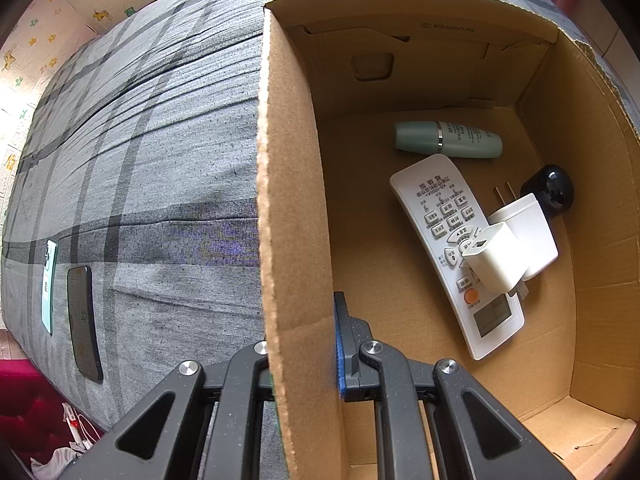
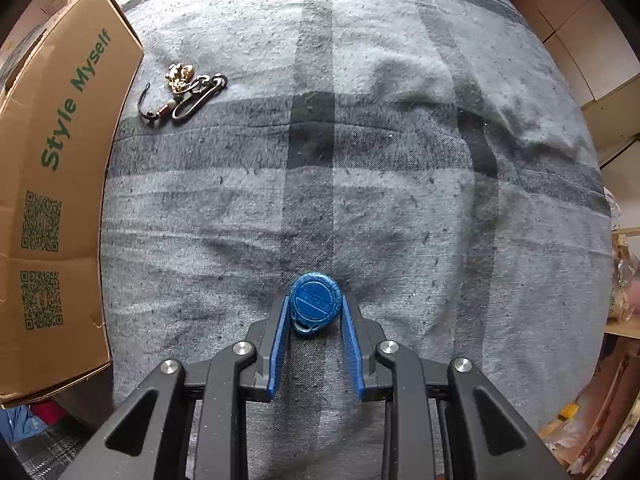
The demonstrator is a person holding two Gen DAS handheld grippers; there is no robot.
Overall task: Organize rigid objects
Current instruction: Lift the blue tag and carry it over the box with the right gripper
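The right hand-held gripper (image 2: 315, 312) is standing half open around the blue key fob (image 2: 315, 304), lying on the bed (image 2: 400, 200) at lower centre, while the left hand-held gripper (image 1: 304, 344) is holding the wall of the cardboard box (image 1: 292, 200), its fingers closed on it.

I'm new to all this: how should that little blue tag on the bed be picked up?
Pinch the blue tag across its round body's side edges, coming straight down. It lies flat on the blanket, so only the edges are offered; the right gripper already straddles them.
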